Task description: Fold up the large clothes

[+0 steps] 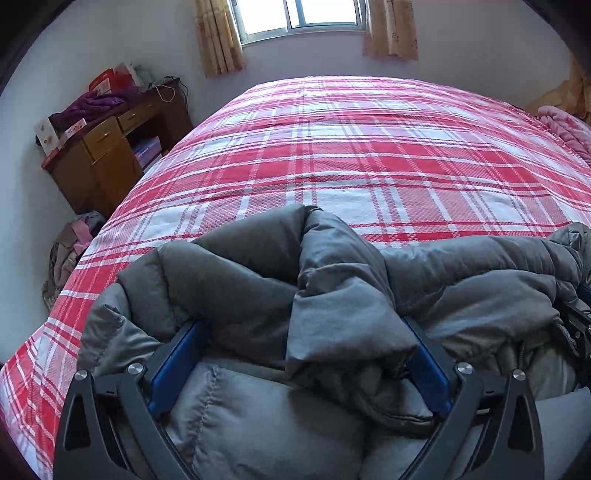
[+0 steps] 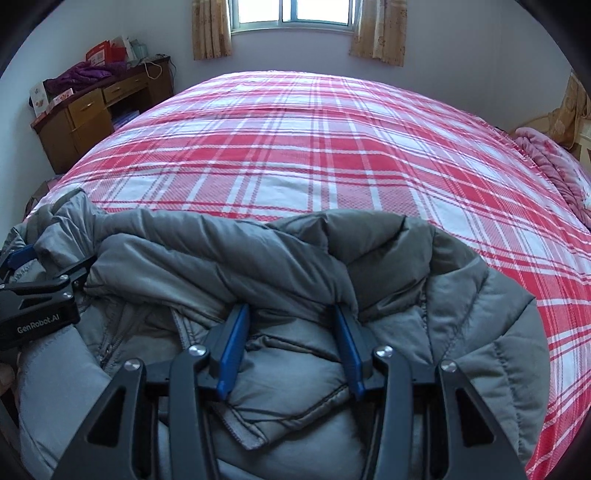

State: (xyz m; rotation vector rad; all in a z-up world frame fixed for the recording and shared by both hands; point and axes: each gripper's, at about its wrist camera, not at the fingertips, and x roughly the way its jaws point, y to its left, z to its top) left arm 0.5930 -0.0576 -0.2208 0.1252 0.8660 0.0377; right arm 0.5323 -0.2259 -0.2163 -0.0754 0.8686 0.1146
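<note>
The grey quilted puffer jacket [image 1: 280, 280] lies bunched at the near edge of the bed, its padded panels humped up in thick folds, a zipper line showing toward its middle in the right wrist view. A loose flap of it drapes between the left gripper [image 1: 301, 325] fingers, whose blue pads stand spread wide on either side of the cloth, not pressing on it. Over on the other side, the right gripper [image 2: 291, 310] has its blue-faced fingers partway in, tips buried under a fat fold of the jacket; whether the pads truly pinch that fold, I cannot tell. The left tool's black body shows at the left edge of the right wrist view, resting at the jacket's side.

Under the jacket runs the red-and-white plaid bedspread [image 1: 369, 147], smooth and flat, covering nearly the whole bed. At the far right edge sits a rumpled pink quilted blanket [image 2: 546, 162]. Left of the bed stands a brown wooden desk with drawers [image 1: 107, 155], a purple garment [image 1: 92, 107] heaped on top beside red and white boxes. A pile of clothes [image 1: 70, 251] lies on the floor below it. Beyond, pale walls and a bright window [image 2: 291, 14] flanked by short yellow patterned curtains [image 2: 210, 29].
</note>
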